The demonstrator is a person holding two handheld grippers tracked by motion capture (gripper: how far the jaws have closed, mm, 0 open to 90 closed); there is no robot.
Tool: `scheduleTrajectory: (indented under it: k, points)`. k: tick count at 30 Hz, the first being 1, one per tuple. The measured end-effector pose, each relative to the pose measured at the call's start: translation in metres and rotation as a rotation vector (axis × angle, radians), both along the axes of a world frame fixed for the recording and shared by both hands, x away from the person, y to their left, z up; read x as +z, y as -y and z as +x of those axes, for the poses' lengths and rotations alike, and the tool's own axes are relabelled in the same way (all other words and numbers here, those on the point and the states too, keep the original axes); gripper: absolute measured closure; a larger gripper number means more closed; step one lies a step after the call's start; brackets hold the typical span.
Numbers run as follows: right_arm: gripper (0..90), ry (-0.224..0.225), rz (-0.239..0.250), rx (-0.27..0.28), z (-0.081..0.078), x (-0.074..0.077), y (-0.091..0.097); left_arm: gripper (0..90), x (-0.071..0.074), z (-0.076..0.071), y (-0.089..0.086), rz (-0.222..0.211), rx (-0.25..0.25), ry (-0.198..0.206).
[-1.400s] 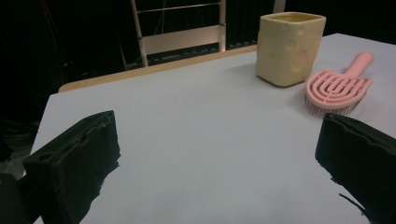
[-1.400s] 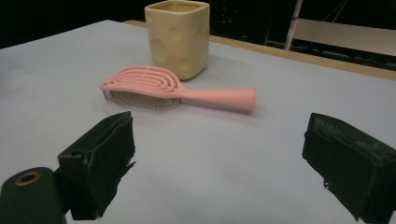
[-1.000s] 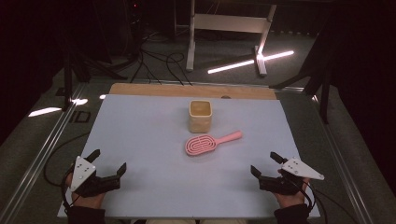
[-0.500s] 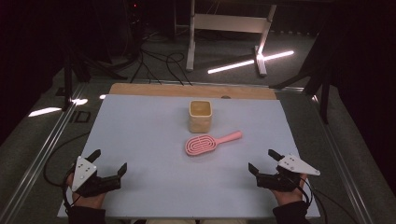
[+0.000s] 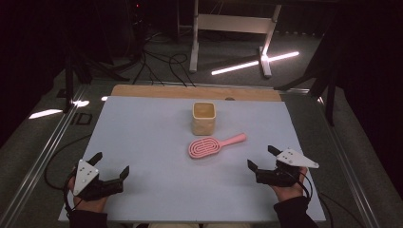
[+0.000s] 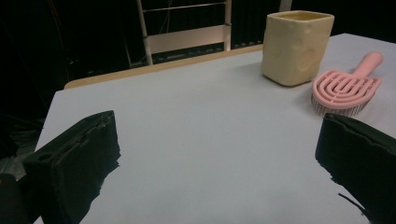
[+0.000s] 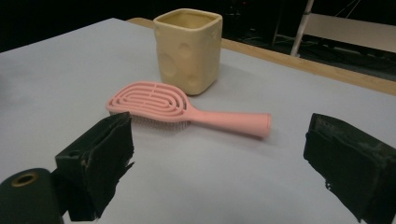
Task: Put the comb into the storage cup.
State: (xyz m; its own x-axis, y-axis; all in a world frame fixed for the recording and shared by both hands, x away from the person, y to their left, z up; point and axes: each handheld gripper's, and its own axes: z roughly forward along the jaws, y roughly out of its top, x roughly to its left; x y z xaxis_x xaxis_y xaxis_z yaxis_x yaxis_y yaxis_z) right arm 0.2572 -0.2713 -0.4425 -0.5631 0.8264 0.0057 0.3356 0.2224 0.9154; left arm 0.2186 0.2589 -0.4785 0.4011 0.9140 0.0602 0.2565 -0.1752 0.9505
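Note:
A pale yellow square cup [image 5: 204, 118] stands upright near the middle of the light blue table top [image 5: 142, 137]. Just in front of it a pink hairbrush [image 5: 215, 144] lies bristles down, its handle pointing right. My left gripper [image 5: 111, 163] rests open near the front left corner with nothing between its jaws. My right gripper [image 5: 260, 156] is open at the front right, a short way from the brush handle. The left gripper view shows the cup [image 6: 296, 46] and brush [image 6: 343, 86] far off, beyond the gripper [image 6: 217, 130]. In the right gripper view the brush [image 7: 187, 109] and cup [image 7: 188, 49] lie just ahead of the gripper [image 7: 217, 126].
A wooden strip [image 5: 152, 91] runs along the table's far edge. Beyond it the dark floor holds cables [image 5: 157, 64], a white metal stand [image 5: 233, 23] and a bright light strip [image 5: 254, 62]. Metal rails [image 5: 43, 156] run along the left side.
My right gripper has crept a little forward and left, toward the brush. The left gripper, brush and cup have stayed where they were.

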Motion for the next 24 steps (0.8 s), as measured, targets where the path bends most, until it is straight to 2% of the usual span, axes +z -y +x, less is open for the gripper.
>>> scheduleTrajectory:
  k: [10, 20, 24]
  points:
    - [8.1, -0.012, 0.036, 0.002, 0.015, 0.012, -0.004, 0.2, 0.001, -0.001, -0.002, -0.009, 0.013, 0.009]
    - [8.1, -0.029, 0.005, 0.008, 0.026, 0.014, -0.008, 0.2, 0.001, -0.001, 0.000, 0.002, 0.011, 0.013]
    - [8.2, -0.040, 0.009, 0.011, 0.029, 0.015, -0.010, 0.2, 0.000, -0.001, 0.000, 0.003, 0.010, 0.016]
